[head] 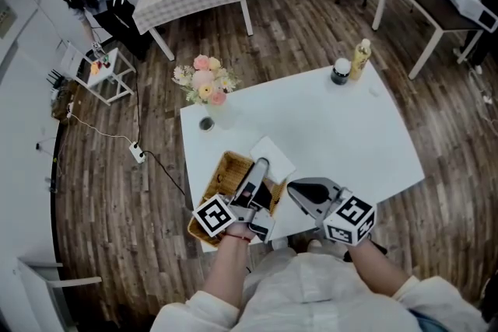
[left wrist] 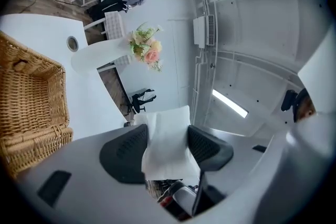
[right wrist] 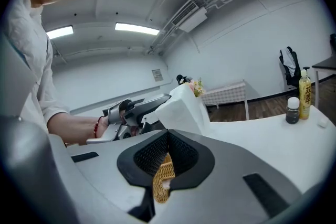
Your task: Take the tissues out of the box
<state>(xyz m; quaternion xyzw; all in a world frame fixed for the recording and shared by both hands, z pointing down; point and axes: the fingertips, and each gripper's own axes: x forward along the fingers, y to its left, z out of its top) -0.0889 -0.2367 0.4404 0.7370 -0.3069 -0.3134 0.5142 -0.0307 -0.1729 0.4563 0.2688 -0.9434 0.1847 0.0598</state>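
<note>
- The left gripper (head: 261,166) has its jaws clamped on a thin white paper tissue (left wrist: 167,144). The sheet stands up between the two black ribbed pads, and its loose upper edge rises past the tips.
- That tissue is lifted over the tan woven wicker box (head: 220,176), which sits at the near left corner of the white worktop (head: 342,128). The sheet looks clear of the opening, though whether its lower end trails inside cannot be told.
- The right gripper (right wrist: 167,136) is just beside the box on its right. Its jaws are drawn together at the tips, and wicker shows through the gap beneath them. Whether they pinch the rim is unclear.
- The step in hand looks like drawing one sheet out. A slow pull straight up and away from the opening would suit it, because the paper is soft, flimsy and tears easily. A sideways drag could catch it on the rough weave.
- Steadying the box with the right gripper would help. Wicker is light and would likely lift or slide on the smooth worktop as a sheet drags against the ones below.
- The grip sits well down the sheet, across a wide band of it. This spreads the load better than a corner pinch would.
- The box is stiff, coarse and ridged, with a thick braided rim. The tissue is matte, creased and limp.
- Well apart stand a bunch of pink and cream flowers (head: 205,82) and a slim yellow bottle (head: 360,58).
</note>
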